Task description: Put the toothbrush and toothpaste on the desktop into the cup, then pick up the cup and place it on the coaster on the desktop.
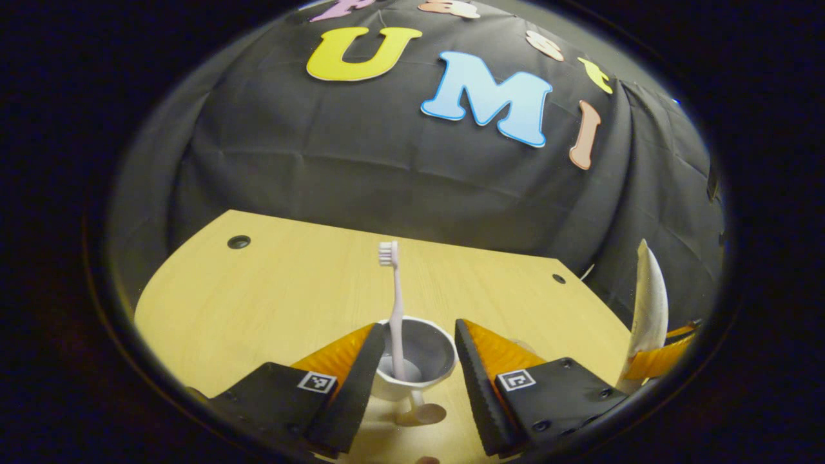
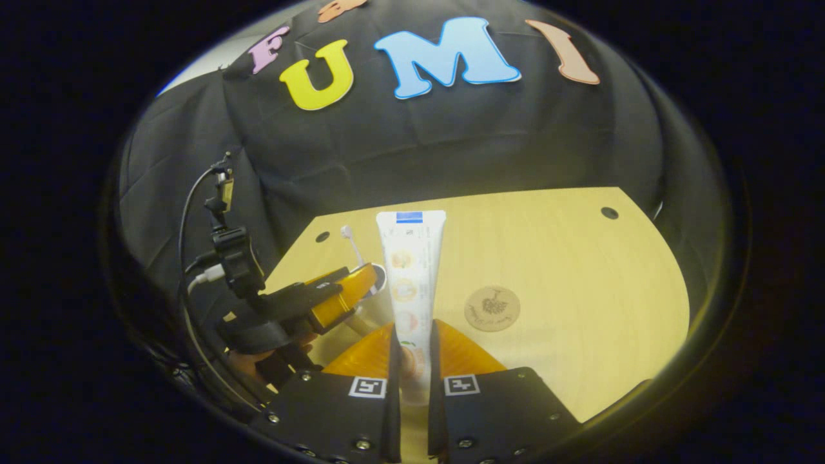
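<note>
In the left gripper view the left gripper stands spread wide, its two fingers set on either side of a small white cup with clear gaps showing, so they flank the cup's rim without pressing it. The cup sits on the yellow wooden desktop, and a pale toothbrush stands upright inside it, bristle head at the top, leaning slightly against the cup's inner wall. Beside the cup, toward that view's right edge, the toothpaste tube rises pale and curved, with part of the other gripper below it. In the right gripper view the right gripper is pinched on the toothpaste tube, both fingers pressing its lower end so the tube points upward, well above the desktop. A round brown coaster lies flat on the desktop just right of the tube. Left of the tube, the left gripper and the hand holding it reach toward the cup, with the toothbrush head showing above it.
</note>
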Tool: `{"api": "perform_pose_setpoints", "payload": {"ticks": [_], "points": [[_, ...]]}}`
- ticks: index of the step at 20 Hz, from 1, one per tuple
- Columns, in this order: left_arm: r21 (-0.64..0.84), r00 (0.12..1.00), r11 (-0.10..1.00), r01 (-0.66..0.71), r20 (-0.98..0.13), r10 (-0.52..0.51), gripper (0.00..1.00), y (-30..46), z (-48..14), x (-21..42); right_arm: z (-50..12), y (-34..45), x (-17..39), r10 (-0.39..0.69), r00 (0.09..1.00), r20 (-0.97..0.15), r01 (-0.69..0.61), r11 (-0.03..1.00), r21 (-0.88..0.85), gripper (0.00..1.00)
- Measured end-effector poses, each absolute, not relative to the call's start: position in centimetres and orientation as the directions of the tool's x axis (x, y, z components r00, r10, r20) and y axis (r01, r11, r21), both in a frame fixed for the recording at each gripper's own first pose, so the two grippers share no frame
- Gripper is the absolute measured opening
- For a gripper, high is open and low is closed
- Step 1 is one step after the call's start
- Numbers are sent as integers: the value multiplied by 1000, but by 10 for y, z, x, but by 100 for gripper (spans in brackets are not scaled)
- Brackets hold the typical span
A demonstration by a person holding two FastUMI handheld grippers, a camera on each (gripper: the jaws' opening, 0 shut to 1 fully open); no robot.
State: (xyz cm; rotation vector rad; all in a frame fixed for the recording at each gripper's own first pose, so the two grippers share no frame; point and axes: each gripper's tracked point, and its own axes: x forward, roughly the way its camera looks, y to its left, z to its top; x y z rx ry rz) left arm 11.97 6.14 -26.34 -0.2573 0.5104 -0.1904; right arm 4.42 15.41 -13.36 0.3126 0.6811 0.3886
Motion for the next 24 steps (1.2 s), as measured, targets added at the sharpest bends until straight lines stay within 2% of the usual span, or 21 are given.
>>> {"api": "perform_pose_setpoints", "payload": {"ticks": [1, 3, 6, 14, 17, 21, 24], "points": [[-281, 860, 954, 108, -455, -231, 86, 65, -260, 117, -130, 159, 50, 455, 712, -534, -258, 878, 404, 18], [-260, 865, 962, 80, -461, -197, 92, 77, -255, 109, -123, 170, 62, 475, 719, -508, -284, 867, 409, 18], [-276, 859, 959, 61, -476, -191, 89, 83, -249, 95, -117, 181, 84, 490, 735, -468, -312, 858, 408, 18], [-290, 836, 956, 41, -515, -192, 92, 98, -247, 70, -106, 228, 141, 524, 773, -357, -359, 826, 435, 18], [-299, 835, 954, 28, -517, -187, 89, 107, -245, 64, -108, 246, 154, 536, 774, -336, -372, 816, 443, 18], [-310, 818, 950, 27, -540, -199, 92, 112, -251, 47, -117, 267, 165, 531, 782, -327, -374, 819, 436, 17], [-309, 812, 951, 31, -547, -204, 91, 116, -253, 35, -130, 279, 173, 519, 787, -334, -373, 831, 413, 18]]}}
